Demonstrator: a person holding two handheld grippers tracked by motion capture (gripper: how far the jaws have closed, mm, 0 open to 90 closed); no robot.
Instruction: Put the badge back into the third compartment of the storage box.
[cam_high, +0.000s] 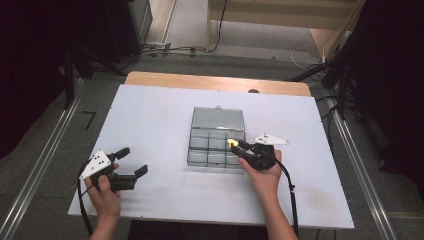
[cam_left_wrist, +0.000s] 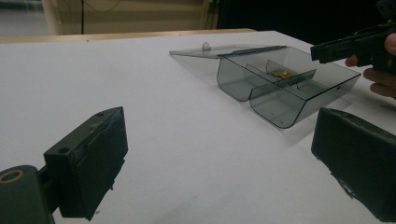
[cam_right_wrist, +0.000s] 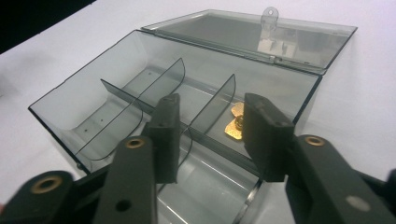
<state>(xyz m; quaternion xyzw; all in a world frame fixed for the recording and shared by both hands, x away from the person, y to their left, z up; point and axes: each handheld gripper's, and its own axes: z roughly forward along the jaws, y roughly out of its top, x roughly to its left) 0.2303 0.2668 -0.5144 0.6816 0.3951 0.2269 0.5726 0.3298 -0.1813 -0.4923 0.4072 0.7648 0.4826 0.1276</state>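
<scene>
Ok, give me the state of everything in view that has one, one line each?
Smoky clear plastic compartment box: open, lid folded flat back on the table.
Small brass wing-shaped piece: lying in a far compartment, ungripped.
Left gripper: open, empty.
Right gripper: open, over the box.

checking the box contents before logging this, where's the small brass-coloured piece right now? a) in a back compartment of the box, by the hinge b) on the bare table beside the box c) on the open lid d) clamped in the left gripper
a: the brass piece lies on the floor of a back compartment of the clear box, near the hinged lid, with the right gripper open above the box.
</scene>
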